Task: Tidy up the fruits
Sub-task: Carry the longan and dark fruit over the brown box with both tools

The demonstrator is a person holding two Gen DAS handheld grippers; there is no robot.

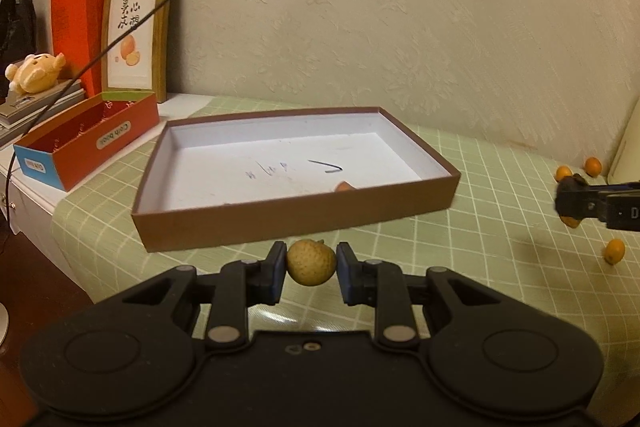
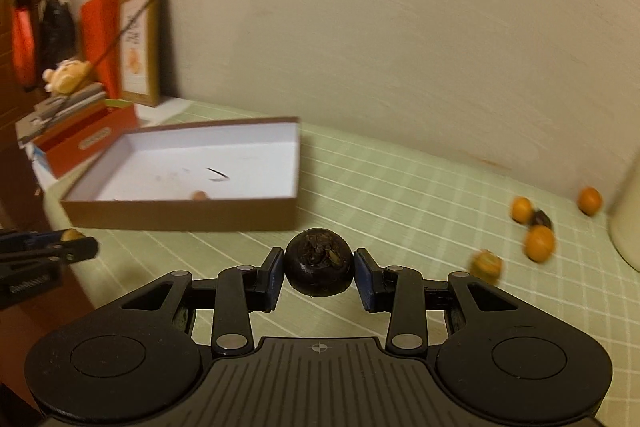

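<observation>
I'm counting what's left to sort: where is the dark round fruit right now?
In the right wrist view the dark round fruit sits clamped in the right gripper, above the green checked cloth, just short of the brown box.

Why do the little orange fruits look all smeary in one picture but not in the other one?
In the right wrist view the orange fruits and the wall are streaked by motion blur, while the dark fruit between the right hand-held gripper pads stays sharp. In the left wrist view the brown box and yellow fruit look crisp; both views bend at the edges, under warm, dim light.
</observation>
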